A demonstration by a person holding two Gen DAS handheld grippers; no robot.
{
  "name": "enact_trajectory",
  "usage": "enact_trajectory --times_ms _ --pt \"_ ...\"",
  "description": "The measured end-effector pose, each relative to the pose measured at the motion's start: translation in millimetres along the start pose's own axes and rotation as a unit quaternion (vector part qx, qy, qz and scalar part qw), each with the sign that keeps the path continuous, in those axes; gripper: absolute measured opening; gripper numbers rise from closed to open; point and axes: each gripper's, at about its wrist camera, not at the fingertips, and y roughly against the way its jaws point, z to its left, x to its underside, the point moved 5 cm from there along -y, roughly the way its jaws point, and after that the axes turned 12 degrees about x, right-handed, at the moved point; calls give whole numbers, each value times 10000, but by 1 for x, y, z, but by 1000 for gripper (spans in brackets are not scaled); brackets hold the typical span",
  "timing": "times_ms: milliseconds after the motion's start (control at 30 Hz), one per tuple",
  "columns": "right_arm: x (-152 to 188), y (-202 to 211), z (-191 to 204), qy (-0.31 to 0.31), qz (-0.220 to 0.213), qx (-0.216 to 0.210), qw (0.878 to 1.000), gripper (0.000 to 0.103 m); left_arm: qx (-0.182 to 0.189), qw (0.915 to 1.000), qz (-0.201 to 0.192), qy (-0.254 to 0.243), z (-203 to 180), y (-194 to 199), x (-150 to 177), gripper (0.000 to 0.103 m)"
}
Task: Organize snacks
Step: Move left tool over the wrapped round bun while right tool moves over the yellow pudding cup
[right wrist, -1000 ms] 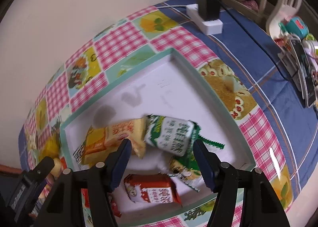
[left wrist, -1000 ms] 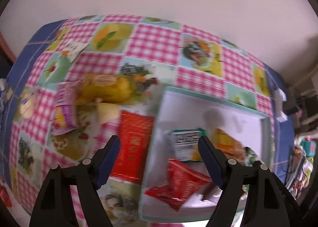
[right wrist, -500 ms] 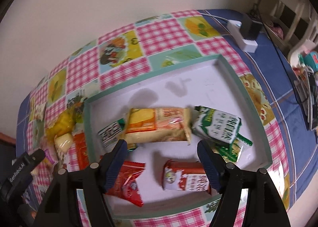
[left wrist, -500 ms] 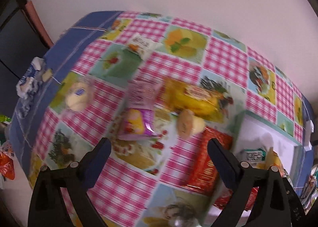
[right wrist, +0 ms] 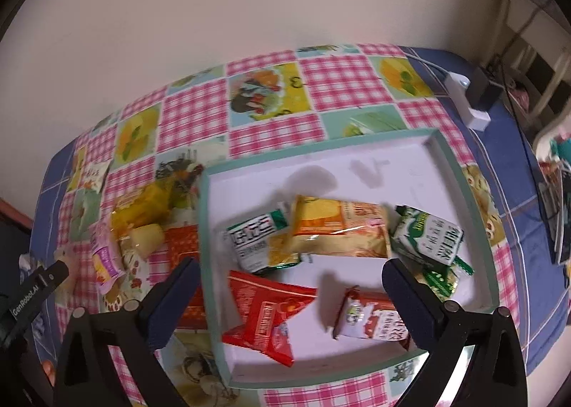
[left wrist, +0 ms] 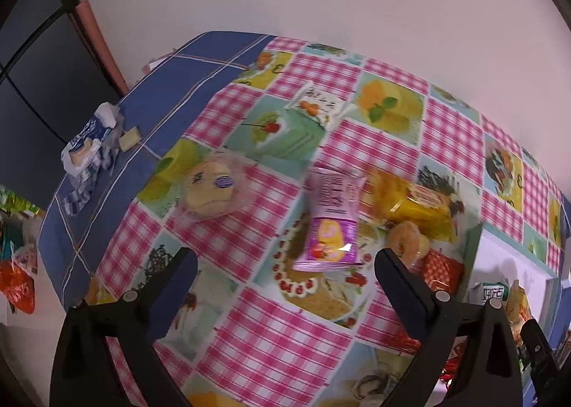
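1. Snacks lie scattered on the tablecloth (left wrist: 249, 318); others sit in the tray (right wrist: 357, 171).
2. Left claw (left wrist: 285, 264) spread, empty; purple packet (left wrist: 330, 219) lies at 12 o'clock, long axis toward 12, nearer this claw.
3. Right claw (right wrist: 289, 275) spread, empty, above the tray.

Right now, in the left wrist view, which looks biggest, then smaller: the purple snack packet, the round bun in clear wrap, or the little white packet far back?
1. Purple snack packet
2. Round bun, nearly alike
3. White packet, farther away, so unsure
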Motion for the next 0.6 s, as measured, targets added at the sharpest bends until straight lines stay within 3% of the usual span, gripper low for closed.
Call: enact_trajectory --times_ms 200,600 --pt "4 2 25 248 -16 -103 9996 103 -8 9997 -136 213 28 6 -5 101" --pt "21 11 93 807 -43 -767 9938 103 42 9940 -348 1034 93 17 -13 101"
